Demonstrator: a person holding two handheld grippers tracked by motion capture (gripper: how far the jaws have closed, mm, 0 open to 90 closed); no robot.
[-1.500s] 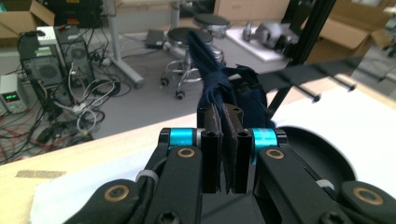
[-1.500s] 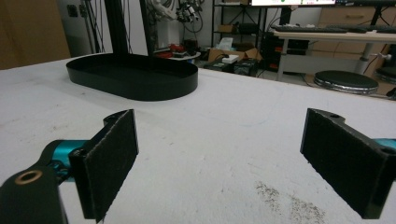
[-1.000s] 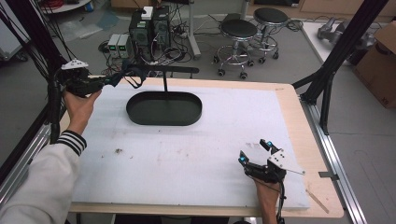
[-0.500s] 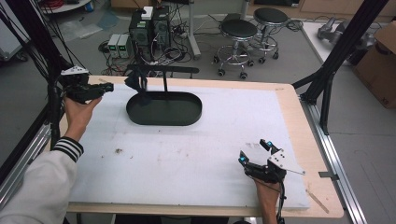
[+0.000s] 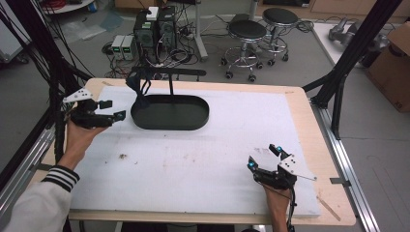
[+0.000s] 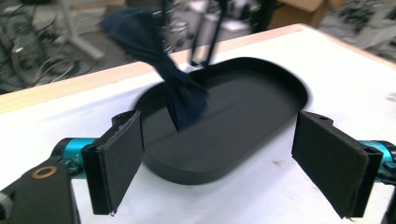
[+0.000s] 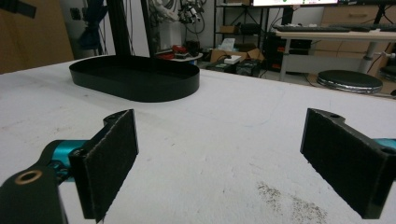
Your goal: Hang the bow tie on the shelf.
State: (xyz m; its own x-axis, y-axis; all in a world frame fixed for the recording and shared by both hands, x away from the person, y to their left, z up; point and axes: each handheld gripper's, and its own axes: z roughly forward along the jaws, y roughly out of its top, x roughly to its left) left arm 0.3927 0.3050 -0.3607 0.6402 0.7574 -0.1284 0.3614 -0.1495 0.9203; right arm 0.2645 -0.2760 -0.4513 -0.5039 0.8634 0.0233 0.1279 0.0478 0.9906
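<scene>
I count one dark navy cloth [image 5: 139,92] draped on one black T-shaped stand [image 5: 170,77], hanging over left end of one black oval tray [image 5: 193,118] on white-topped table [image 5: 203,159]. Two grippers. My left gripper [image 5: 112,109]: jaws have just been opening, now wide apart, nothing between them, just left of tray, near cloth but clear of it. My right gripper [image 5: 263,157]: jaws wide apart, empty, over bare table, well apart from tray
</scene>
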